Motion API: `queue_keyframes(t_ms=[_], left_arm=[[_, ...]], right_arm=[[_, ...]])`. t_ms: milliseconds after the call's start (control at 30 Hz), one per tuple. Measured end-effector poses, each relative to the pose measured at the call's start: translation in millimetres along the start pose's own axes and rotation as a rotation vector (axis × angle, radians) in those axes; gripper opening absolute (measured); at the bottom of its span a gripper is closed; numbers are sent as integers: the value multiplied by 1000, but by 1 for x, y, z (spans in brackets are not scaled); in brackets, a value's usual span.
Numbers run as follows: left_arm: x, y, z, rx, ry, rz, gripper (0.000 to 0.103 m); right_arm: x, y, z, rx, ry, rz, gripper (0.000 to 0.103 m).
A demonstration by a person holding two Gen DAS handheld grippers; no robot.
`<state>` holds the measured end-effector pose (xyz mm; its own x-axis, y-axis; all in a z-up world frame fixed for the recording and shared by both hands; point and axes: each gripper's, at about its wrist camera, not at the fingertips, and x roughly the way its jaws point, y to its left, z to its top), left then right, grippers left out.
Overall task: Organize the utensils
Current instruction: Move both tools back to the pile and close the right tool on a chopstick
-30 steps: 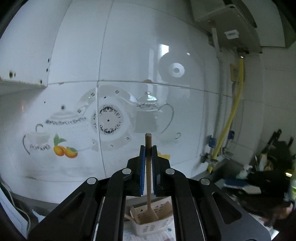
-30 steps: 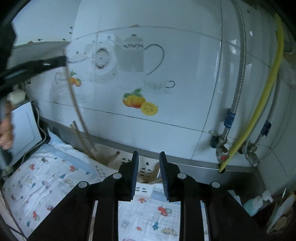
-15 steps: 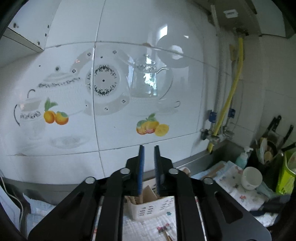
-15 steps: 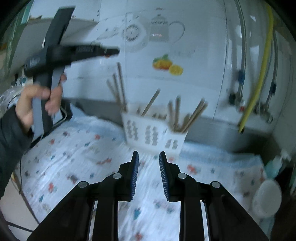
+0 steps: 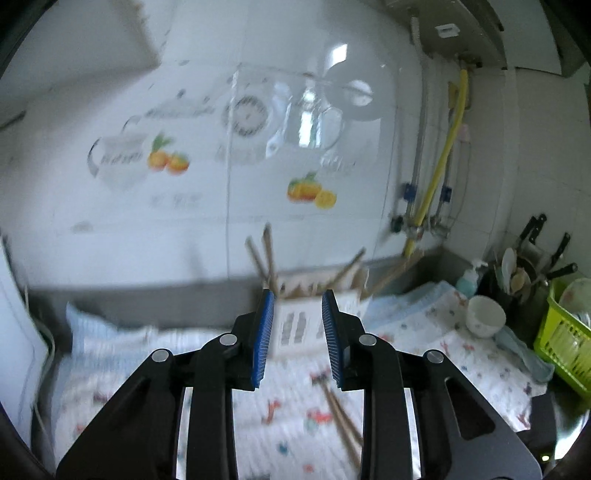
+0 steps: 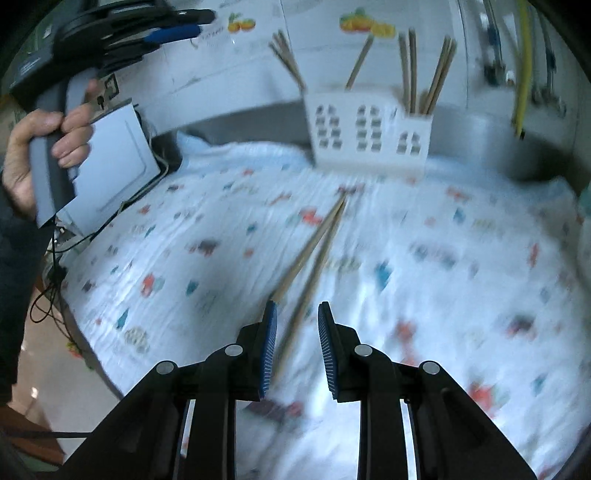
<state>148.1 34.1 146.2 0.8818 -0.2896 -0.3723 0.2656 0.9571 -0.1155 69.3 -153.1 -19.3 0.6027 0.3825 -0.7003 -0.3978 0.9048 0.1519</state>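
Observation:
A white slotted utensil holder (image 6: 369,129) stands at the back of the patterned cloth and holds several wooden chopsticks (image 6: 424,77). It also shows in the left wrist view (image 5: 310,321), blurred. Two loose chopsticks (image 6: 314,243) lie on the cloth in front of it, and also show in the left wrist view (image 5: 341,417). My right gripper (image 6: 295,325) is open and empty, low over the near ends of the loose pair. My left gripper (image 5: 297,328) is open and empty, held up in front of the holder; it shows at the upper left of the right wrist view (image 6: 173,33).
A patterned cloth (image 6: 443,295) covers the counter. A white bowl (image 5: 484,315), a soap bottle (image 5: 469,280), a green basket (image 5: 565,339) and a dark knife rack (image 5: 532,258) stand at the right. A white appliance (image 6: 110,166) sits at the left. The tiled wall and pipes (image 5: 439,166) are behind.
My left gripper let go of a chopstick into the holder, opened and drew back. My right gripper swung down from the wall towards the loose chopsticks on the cloth.

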Motion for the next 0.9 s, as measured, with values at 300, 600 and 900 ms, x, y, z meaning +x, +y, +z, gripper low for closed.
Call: queue_keyframes(t_ms=[300, 600, 900], left_arm=[[-8, 24, -76, -64, 135, 38, 27], [8, 9, -134, -77, 277, -26, 27], [28, -36, -183, -107, 424, -127, 27]], right_arm=[[33, 14, -26, 33, 45, -69, 16], [27, -2, -25, 43, 20, -117, 8], [-7, -29, -16, 58, -61, -157, 7]])
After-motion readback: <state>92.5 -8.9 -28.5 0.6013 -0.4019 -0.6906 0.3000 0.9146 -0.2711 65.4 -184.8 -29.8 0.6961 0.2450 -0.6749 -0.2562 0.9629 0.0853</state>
